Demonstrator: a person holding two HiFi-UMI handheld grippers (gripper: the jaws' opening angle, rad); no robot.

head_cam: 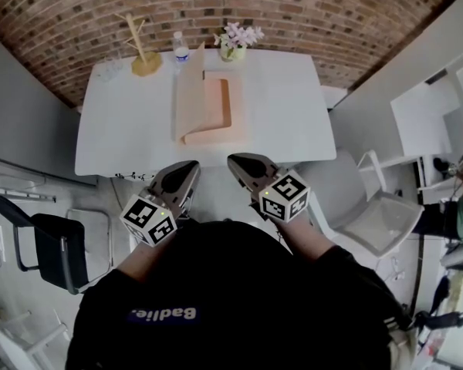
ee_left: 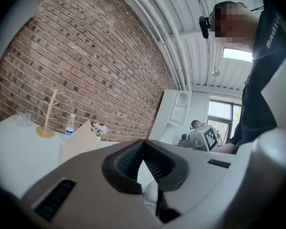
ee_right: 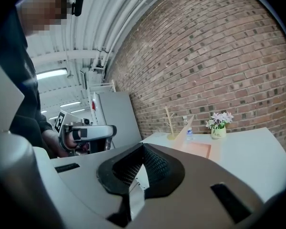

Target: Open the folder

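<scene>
A peach folder (head_cam: pixel 208 110) lies in the middle of the white table (head_cam: pixel 123 129). Its front cover (head_cam: pixel 187 91) stands raised on the left side, and the inner page lies flat. Both grippers are held back from the table's near edge, close to my body. The left gripper (head_cam: pixel 187 168) is shut with nothing in it, and so is the right gripper (head_cam: pixel 239 163). In the left gripper view the left gripper (ee_left: pixel 143 144) points toward the raised cover (ee_left: pixel 81 140). The right gripper view has the right gripper (ee_right: pixel 143 148) aimed at the folder (ee_right: pixel 196 149).
At the table's far edge stand a wooden branch stand (head_cam: pixel 143 52), a water bottle (head_cam: pixel 180 51), a pot of flowers (head_cam: pixel 235 45) and a glass (head_cam: pixel 112 66). A black chair (head_cam: pixel 58 249) is at the left, a white chair (head_cam: pixel 374 214) at the right.
</scene>
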